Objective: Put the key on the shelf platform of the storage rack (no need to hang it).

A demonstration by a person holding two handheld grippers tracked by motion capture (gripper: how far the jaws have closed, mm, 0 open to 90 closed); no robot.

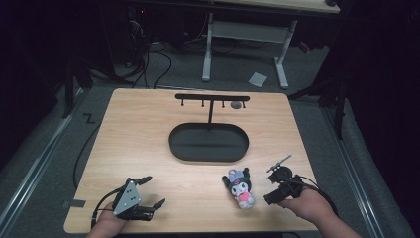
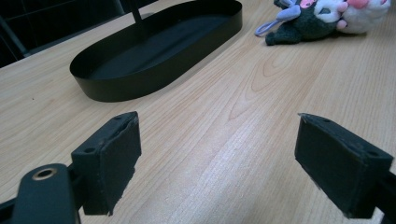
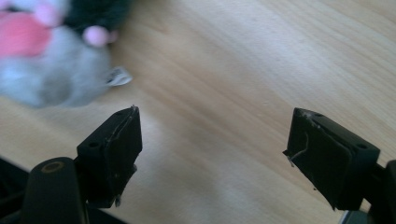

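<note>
Plush toy (image 1: 240, 187) on wooden table (image 1: 143, 144), both grippers empty.
Toy lies on its side just in front of the black oval tray (image 1: 208, 142), toward its right end. Right gripper (image 1: 277, 184) sits just right of the toy, jaws spread, nothing between them. Left gripper (image 1: 148, 191) rests well left of the tray's front, jaws spread wide over bare wood.

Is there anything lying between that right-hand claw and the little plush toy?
Nothing visible does. The right gripper sits just beside the plush toy, jaws open, with bare wooden table between them. The black oval tray lies farther back.
</note>
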